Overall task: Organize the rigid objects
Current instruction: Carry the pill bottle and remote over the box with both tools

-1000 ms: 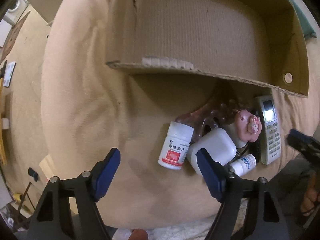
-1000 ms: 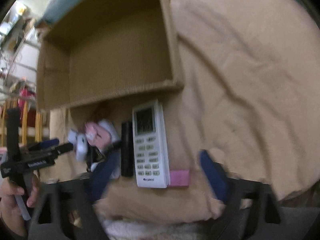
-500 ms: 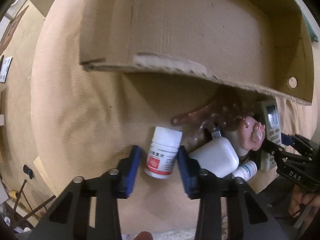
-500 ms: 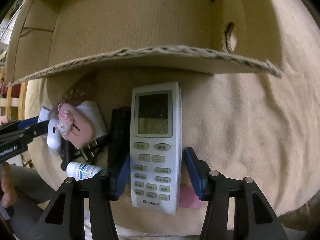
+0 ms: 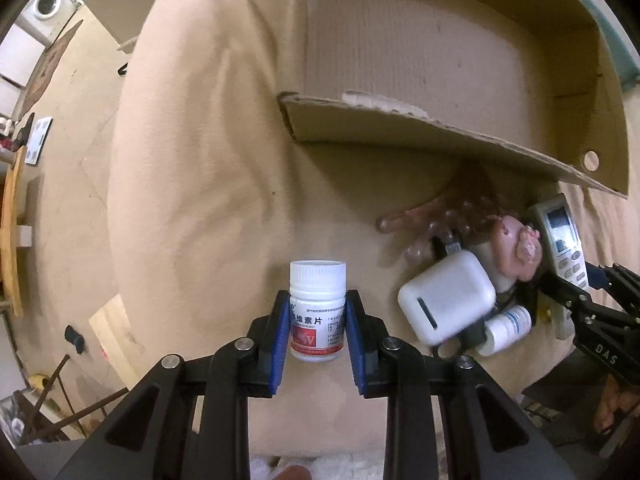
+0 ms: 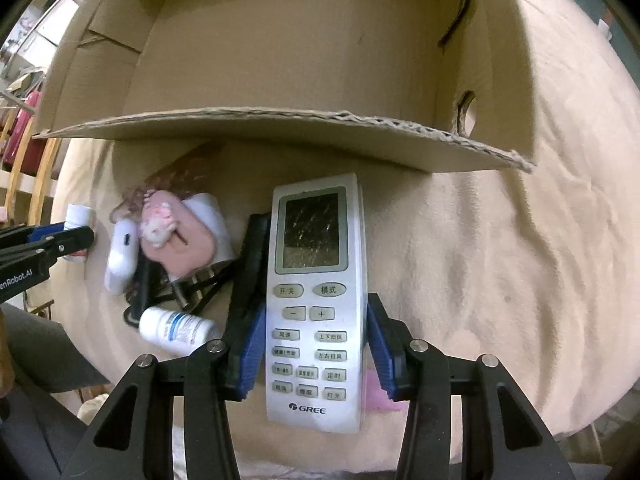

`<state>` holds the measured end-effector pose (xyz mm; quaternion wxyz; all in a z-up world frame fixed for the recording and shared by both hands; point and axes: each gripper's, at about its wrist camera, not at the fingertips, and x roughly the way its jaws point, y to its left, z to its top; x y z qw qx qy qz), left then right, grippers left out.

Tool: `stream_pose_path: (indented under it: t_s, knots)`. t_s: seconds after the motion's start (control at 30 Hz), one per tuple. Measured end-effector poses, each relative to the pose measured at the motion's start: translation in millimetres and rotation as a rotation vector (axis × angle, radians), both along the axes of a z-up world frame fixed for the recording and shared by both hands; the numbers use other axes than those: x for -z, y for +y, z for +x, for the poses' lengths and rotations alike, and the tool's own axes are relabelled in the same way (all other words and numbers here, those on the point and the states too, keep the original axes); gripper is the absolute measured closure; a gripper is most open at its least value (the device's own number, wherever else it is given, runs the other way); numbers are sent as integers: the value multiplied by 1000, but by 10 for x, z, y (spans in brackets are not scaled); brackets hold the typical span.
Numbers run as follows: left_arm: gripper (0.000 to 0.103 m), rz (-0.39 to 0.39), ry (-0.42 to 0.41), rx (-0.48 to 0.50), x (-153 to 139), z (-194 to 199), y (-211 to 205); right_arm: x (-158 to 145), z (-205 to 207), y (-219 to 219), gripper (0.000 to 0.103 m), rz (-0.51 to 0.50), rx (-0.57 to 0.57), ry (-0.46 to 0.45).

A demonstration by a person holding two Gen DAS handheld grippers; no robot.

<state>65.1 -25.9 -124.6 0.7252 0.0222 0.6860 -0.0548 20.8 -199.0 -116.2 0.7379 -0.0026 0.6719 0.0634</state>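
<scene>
- Left wrist view: the left gripper (image 5: 318, 330) has just been closing; its blue ribbed pads (image 5: 281, 334) now press both sides of the white round plastic pill bottle with a red-and-white label (image 5: 317, 310). The bottle lies on the beige fleece blanket (image 5: 192, 184), its ridged cap pointing away from the tool.
- Right wrist view: the right gripper (image 6: 314, 350) has also just been closing; its pads flank the lower half of the white rectangular air-conditioner remote with a dark screen (image 6: 316, 300). The left pad touches the remote's edge; on the right I cannot tell whether a gap is left.
- Only the right view shows a black slim bar-shaped object (image 6: 250, 264) lying against the remote's left edge, and a pink flat piece (image 6: 378, 396) under the right pad.
- Only the left view shows floor and furniture beyond the blanket's left edge.
- Between the two tools lies a touching cluster: a white rounded glossy case (image 5: 446, 296), a pink soft figure (image 5: 516, 248), a small white bottle with blue print (image 5: 506, 324).
- Ahead of both tools stands the open brown corrugated cardboard box (image 6: 280, 40), its ragged near wall overhanging the cluster and the remote's top.
- Bare blanket lies left of the pill bottle and right of the remote.
</scene>
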Motion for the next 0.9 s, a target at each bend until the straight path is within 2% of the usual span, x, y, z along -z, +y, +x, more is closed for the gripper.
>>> stream_pose_path:
  t_s: [0.13,0.27,0.47,0.63,0.8,0.9]
  knots:
    - [79,19,-27,0,-125,-77,9,-166,-90,77,54,-4,-13,-16]
    - [79,-15,-44,-40,-266,-176,18,-343,-249,74,54,29,-5,-49]
    - [79,-24,-112,-39,-619,-284,-40,-650,-549,172,54,112,-21,-103]
    - [79,-43,-180,-23,-979,-227,-61,-970,-586,104,54,163,-21,-157]
    - [79,-55,-253,-1,-1350,-80,-205,-1289,-278,-5,54,193,-23,-237]
    - [79,-55,-286,19,-1452,82,-295,-1416,-10,-47,54,204,-23,-271]
